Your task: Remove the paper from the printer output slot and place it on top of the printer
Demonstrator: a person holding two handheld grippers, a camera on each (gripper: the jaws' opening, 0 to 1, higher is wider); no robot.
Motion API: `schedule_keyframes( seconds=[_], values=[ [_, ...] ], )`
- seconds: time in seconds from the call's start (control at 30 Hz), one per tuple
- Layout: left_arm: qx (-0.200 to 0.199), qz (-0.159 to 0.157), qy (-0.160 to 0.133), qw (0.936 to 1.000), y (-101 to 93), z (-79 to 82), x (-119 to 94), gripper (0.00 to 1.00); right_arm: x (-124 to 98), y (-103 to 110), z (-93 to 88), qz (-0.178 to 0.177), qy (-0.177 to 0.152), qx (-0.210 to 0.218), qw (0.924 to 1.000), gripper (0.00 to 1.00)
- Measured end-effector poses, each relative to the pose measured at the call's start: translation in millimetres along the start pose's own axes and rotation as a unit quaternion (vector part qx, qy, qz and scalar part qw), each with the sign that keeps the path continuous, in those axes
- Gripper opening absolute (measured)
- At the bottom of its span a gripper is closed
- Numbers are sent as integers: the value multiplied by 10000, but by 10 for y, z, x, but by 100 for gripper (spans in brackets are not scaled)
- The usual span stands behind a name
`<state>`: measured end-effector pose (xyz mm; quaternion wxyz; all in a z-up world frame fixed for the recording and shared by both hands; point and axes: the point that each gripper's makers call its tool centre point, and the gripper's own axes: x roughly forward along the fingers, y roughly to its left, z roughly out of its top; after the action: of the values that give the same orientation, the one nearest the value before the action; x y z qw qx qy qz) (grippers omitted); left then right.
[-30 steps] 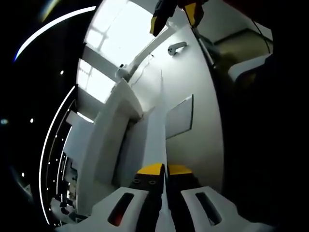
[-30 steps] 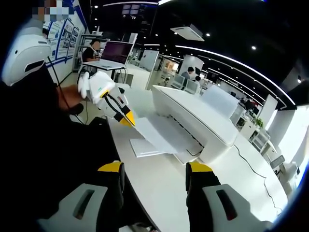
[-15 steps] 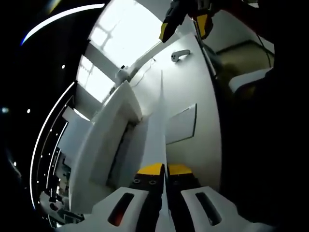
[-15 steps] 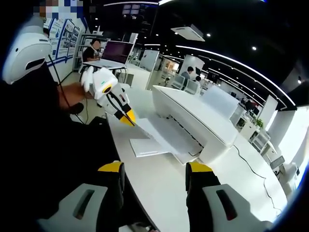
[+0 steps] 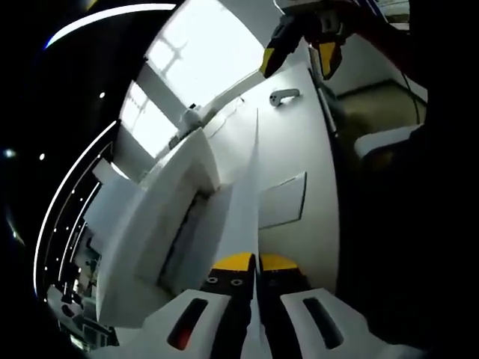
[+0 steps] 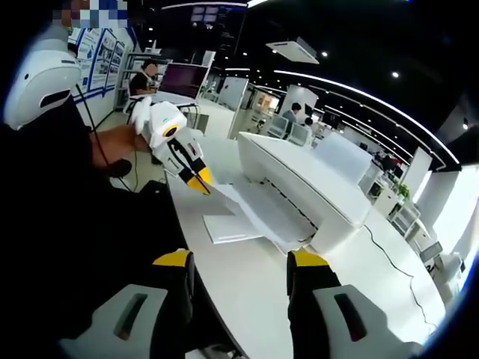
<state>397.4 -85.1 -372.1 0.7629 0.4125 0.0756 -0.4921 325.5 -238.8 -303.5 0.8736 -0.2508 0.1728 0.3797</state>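
Note:
My left gripper (image 5: 257, 262) is shut on a white sheet of paper (image 5: 253, 187), seen edge-on running away from the jaws. In the right gripper view that left gripper (image 6: 199, 181) holds the paper (image 6: 254, 213) by its near corner, and the sheet hangs in front of the white printer's (image 6: 299, 183) output slot. The printer (image 5: 168, 224) lies left of the paper in the left gripper view. My right gripper (image 6: 241, 262) is open with nothing in it, over the table's near edge, well back from the printer; its yellow-tipped jaws (image 5: 298, 60) show far off.
Another white sheet (image 6: 230, 228) lies flat on the white table (image 6: 262, 299) beside the printer's front. A small white handle-shaped object (image 5: 284, 95) rests further along the table. A cable (image 6: 389, 262) trails behind the printer. A laptop (image 6: 178, 81) and seated people are in the background.
The left gripper, still shut on the paper, has shifted slightly up and toward the printer, lifting the sheet's near corner. The right gripper has stayed put and open.

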Motion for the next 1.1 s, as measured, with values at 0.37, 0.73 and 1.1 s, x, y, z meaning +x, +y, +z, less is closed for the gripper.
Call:
schedule_keyframes(
  seconds=[0.37, 0.73, 1.1],
  values=[
    [-60, -16, -38, 10000, 21, 33, -25, 6, -17, -9, 14, -19, -31, -24, 10000, 44],
    [-158, -39, -67, 9998, 45, 21, -39, 6, -27, 5, 35, -12, -40, -57, 10000, 43],
    [-235, -43, -135, 9996, 98, 42, -66, 6, -18, 14, 36, 7, -39, -53, 10000, 43]
  ],
)
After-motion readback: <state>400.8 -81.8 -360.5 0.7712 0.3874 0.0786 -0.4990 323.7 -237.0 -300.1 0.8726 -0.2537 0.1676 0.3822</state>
